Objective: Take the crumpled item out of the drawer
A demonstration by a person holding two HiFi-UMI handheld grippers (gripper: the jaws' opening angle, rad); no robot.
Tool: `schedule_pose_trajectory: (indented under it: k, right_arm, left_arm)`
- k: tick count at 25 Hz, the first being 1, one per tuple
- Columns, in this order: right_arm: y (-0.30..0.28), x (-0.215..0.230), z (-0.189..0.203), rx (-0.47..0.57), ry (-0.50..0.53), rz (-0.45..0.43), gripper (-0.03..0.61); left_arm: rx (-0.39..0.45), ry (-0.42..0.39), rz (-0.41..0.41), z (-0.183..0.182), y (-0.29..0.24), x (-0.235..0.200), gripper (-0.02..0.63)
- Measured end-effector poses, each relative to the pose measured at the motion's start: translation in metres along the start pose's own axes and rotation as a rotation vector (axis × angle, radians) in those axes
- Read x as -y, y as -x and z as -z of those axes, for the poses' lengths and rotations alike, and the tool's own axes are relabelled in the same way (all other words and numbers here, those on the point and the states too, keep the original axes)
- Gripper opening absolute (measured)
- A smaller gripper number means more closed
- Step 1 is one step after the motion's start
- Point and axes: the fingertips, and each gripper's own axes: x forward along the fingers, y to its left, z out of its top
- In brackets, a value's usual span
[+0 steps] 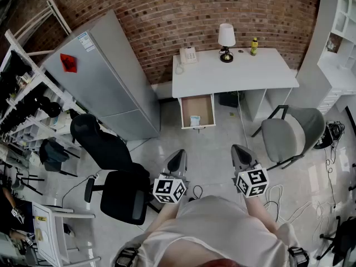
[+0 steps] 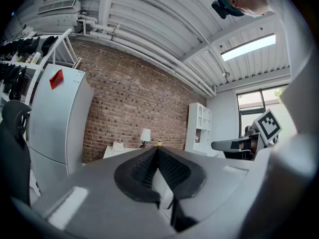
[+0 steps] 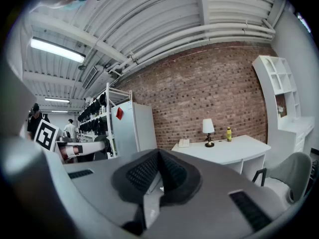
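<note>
Both grippers are clamped shut with nothing in them. The left gripper (image 1: 179, 156) has its 2 ribbed pads pressed together right up to the tip. The right gripper (image 1: 239, 149) is the same: pads meeting, empty. They sit side by side with a clear gap between them, both pointing forward at the desk, over bare pale floor (image 1: 214, 149).

Straight ahead, roughly between the 2 lines they point along, is the open drawer (image 1: 199, 105), pulled out from under the left end of the white desk (image 1: 233, 74). The crumpled item (image 1: 195, 120), a small pale bluish wad, sits inside near the drawer's front edge, the edge closest to the grippers, about mid-width. Nothing's touching it and it's well ahead of both tips.

For room to move, the strip of floor from the grippers up to the drawer front looks open. Just left of the left gripper there's a black office chair (image 1: 114, 171), with its seat edge close to that gripper's marker cube. Further ahead-left a tall grey cabinet (image 1: 105, 77) has its corner near the drawer's left side, with a gap between them. Ahead-right of the right gripper a grey chair (image 1: 295, 132) stands by the desk's right end, and cables (image 1: 289, 204) trail over the floor off to the right.

On the desktop beyond the drawer are a phone (image 1: 188, 55), a lamp (image 1: 226, 38) and a yellow bottle (image 1: 254, 46), with the brick wall (image 1: 222, 4) behind them.
</note>
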Motion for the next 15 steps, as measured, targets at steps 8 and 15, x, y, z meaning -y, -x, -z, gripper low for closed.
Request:
schedule_pose_trajectory:
  k: [8, 15]
  right_arm:
    - [0.003, 0.004, 0.001, 0.003, 0.001, -0.009, 0.008]
    - [0.010, 0.011, -0.001, 0.016, 0.007, -0.003, 0.008]
  left_arm:
    - [0.001, 0.000, -0.014, 0.003, 0.000, 0.004, 0.009]
    - [0.005, -0.001, -0.037, 0.005, 0.002, 0.012, 0.009]
